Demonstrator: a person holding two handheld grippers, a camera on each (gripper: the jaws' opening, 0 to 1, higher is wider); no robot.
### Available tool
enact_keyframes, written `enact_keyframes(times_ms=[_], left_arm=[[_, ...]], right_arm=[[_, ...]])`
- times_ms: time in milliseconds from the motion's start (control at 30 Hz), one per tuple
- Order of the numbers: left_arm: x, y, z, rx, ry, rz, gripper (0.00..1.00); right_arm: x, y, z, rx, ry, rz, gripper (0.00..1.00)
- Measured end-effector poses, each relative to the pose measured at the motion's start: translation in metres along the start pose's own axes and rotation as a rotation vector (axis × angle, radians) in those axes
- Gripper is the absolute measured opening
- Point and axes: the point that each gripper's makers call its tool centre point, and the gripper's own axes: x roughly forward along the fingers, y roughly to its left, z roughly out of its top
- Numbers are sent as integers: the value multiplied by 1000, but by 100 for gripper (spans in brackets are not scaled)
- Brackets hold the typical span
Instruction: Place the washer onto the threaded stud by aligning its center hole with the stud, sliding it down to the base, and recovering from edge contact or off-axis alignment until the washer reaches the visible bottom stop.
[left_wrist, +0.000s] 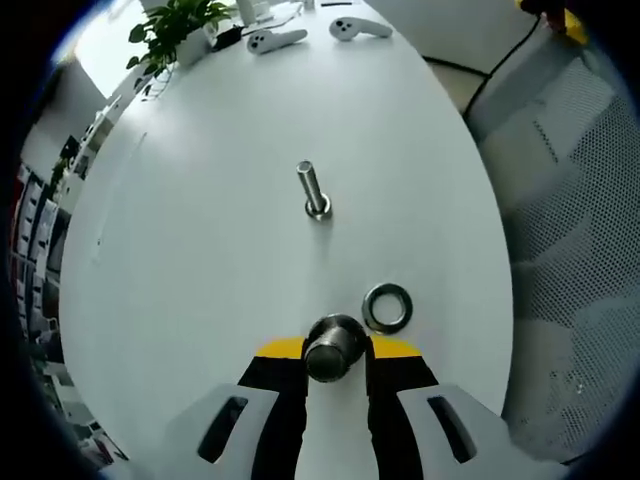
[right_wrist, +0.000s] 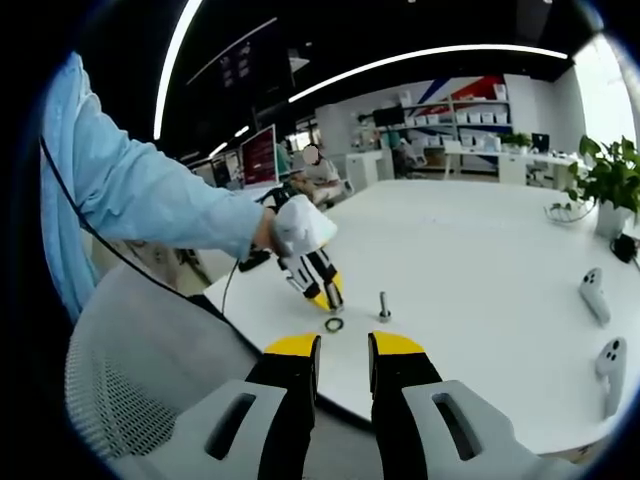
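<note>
Washer (left_wrist: 387, 307), flat grey metal ring, lies on white table (left_wrist: 200, 260) near upright threaded steel stud (left_wrist: 314, 190), not on it. Left gripper (left_wrist: 335, 350) clamped on dark metal cylinder (left_wrist: 334, 347), just beside washer. Right gripper (right_wrist: 344, 346) jaws slightly apart, empty, well back from table edge.

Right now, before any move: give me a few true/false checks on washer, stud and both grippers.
1. The washer is already on the threaded stud. False: it lies flat on the white table, apart from the stud.
2. The left gripper is shut on a round metal piece. True.
3. The stud lies on its side. False: it stands upright.
4. The right gripper holds nothing, its jaws slightly apart. True.
5. The right gripper is over the washer. False: it sits back off the table edge.
</note>
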Motion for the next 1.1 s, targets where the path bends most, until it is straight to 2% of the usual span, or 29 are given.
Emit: enact_keyframes(times_ms=[67,133,267,533,600,700,867,1100], left_arm=[[1,-1,0,5,1,-2,20],[1,0,-1,-30,7,-3,20],[0,2,-3,-21,6,12,21],[-20,1,-6,-39,-24,52,25],[-29,2,-7,-46,-37,74,25],[-49,-1,0,-112,-83,73,25],[-86,-2,7,-122,-133,139,25],[-115,-17,-3,-156,-170,203,25]], right_arm=[[0,0,0,-1,3,3,21],[0,1,-1,-3,6,6,21],[1,2,-2,-7,10,13,21],[2,6,-4,-23,29,40,21],[2,6,-4,-23,30,44,21],[2,6,-4,-21,29,44,21],[3,11,-3,-16,25,69,21],[3,12,-4,-16,29,80,23]])
